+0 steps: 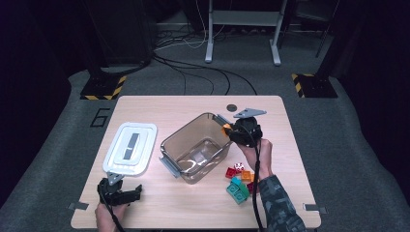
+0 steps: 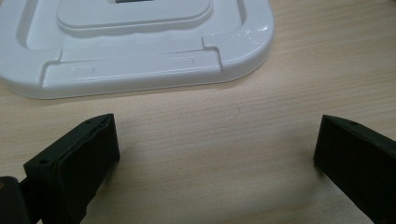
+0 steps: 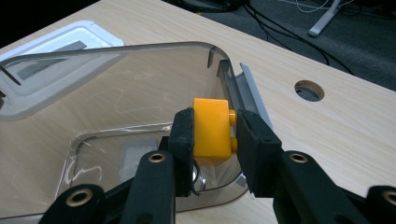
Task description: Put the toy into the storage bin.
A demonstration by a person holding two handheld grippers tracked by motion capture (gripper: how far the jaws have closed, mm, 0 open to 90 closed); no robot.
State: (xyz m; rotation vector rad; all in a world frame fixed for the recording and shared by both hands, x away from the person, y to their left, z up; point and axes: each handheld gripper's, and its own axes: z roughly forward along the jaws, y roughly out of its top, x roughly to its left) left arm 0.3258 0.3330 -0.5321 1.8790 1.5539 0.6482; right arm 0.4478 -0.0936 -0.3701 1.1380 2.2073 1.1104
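A clear plastic bin stands empty in the middle of the wooden table; its rim also shows close up. My right gripper is shut on a yellow brick and holds it just above the bin's right rim, seen from above as an orange spot at the gripper. My left gripper rests low near the table's front left edge, its jaws wide apart over bare wood, just short of the white lid.
The white bin lid lies flat left of the bin. A heap of loose bricks, red, orange, teal and green, sits right of the bin by the person's right forearm. A round cable hole marks the table's far side.
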